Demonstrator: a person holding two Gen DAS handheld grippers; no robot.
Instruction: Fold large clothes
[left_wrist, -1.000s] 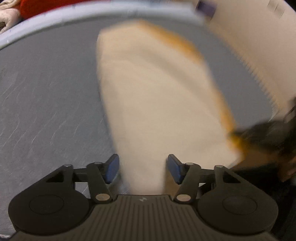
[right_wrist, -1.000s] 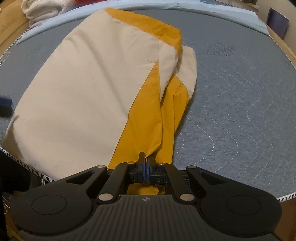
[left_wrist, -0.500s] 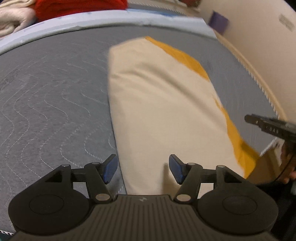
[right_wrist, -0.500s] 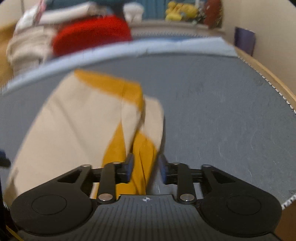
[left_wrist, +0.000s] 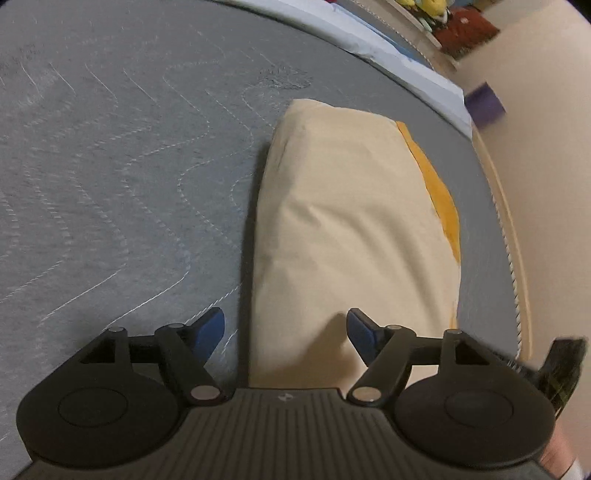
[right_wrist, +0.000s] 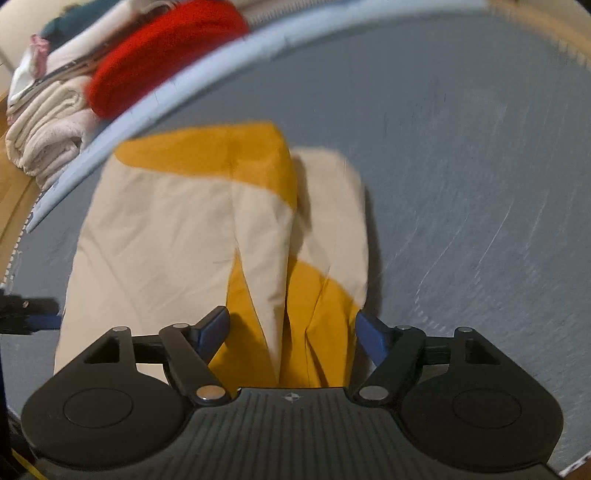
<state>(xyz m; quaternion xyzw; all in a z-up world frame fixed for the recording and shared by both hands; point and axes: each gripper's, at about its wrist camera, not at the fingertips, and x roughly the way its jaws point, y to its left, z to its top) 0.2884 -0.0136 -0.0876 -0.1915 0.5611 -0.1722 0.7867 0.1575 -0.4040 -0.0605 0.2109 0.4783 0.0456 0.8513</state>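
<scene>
A cream and mustard-yellow garment lies folded lengthwise on the grey quilted mattress. My left gripper hovers over its near left edge, jaws opening, with cream cloth below the gap but not pinched. In the right wrist view the same garment shows its yellow panels and a narrow folded part. My right gripper stands above those yellow folds, jaws opening wide, with its pads apart from the cloth. The left gripper's blue tip shows at the left edge of that view, and the other gripper's dark body at the right edge of the left view.
A stack of folded clothes, red over cream towels, sits beyond the pale blue sheet edge. The mattress's right edge and a beige wall lie close to the garment. A purple object stands by the wall. Bare mattress spreads to the left.
My right gripper let go of the yellow cloth and opened wide. Both grippers swung and rolled sideways, so each view turned. The left jaws widened a little.
</scene>
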